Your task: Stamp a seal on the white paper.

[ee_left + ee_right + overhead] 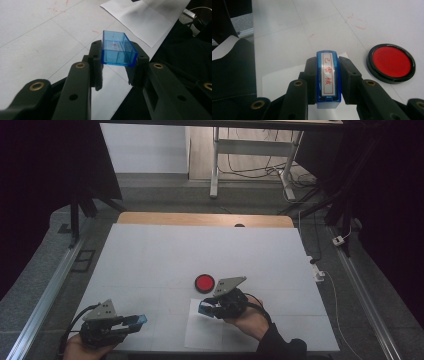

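My left gripper [119, 52] is shut on a clear blue plastic cap [118, 48], hollow side facing the camera; in the high view that gripper [139, 321] hovers at the table's near left with the blue cap [138, 320] at its tip. My right gripper [328, 72] is shut on a blue stamp [328, 77] whose white label carries red characters. In the high view the right gripper [206, 308] holds the stamp [206, 308] over the top left corner of a white paper sheet [210, 332]. A round red ink pad [204, 283] in a black case lies just beyond it, also the ink pad [391, 62] in the right gripper view.
The white table [150, 260] has faint red ink marks [355, 22] on it. A wooden strip [200, 219] edges its far side. Metal rails [45, 295] run along both sides. A desk frame with cables [250, 165] stands beyond.
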A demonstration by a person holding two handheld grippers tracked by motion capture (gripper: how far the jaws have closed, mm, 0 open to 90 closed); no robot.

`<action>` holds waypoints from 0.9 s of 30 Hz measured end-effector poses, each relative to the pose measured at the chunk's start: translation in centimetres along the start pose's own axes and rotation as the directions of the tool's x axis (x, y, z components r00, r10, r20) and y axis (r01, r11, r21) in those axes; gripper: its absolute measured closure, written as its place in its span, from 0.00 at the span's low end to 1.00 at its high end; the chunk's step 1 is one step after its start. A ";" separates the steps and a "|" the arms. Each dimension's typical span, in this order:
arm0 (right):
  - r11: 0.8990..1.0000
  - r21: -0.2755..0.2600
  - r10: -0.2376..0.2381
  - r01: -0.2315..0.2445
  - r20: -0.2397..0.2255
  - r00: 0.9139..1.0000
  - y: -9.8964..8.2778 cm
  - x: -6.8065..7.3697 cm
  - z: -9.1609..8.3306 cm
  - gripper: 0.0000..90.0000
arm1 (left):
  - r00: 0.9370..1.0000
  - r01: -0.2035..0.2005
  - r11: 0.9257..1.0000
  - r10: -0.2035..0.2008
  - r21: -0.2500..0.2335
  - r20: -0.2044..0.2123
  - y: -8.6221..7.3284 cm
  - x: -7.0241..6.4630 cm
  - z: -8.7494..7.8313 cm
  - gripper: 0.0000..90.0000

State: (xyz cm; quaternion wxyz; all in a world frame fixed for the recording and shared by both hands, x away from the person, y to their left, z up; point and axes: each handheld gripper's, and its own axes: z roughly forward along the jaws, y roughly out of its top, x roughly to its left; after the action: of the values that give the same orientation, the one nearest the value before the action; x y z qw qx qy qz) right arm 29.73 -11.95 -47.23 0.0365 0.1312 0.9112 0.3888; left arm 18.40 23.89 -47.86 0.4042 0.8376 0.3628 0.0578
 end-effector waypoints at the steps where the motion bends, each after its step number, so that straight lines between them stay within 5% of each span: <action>1: 1.000 0.005 0.000 0.000 0.001 1.000 0.0 0.0 0.1 0.78 | 1.000 0.000 1.000 0.000 0.000 0.000 0.0 0.0 0.0 0.76; 16: 0.997 0.061 -0.042 0.042 0.004 0.999 -0.8 0.3 2.3 0.78 | 1.000 0.001 1.000 -0.001 0.000 0.002 0.0 0.0 0.0 0.76; 27: 0.999 0.054 -0.003 0.005 -0.029 1.000 -1.2 -0.1 2.4 0.78 | 1.000 0.002 1.000 -0.002 0.004 0.003 0.0 0.0 0.0 0.76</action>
State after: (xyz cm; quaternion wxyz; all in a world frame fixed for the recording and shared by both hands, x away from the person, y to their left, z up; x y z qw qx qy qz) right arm 30.01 -11.11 -49.78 0.0206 0.1248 0.9220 0.3658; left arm 18.44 23.88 -47.89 0.4034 0.8381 0.3630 0.0555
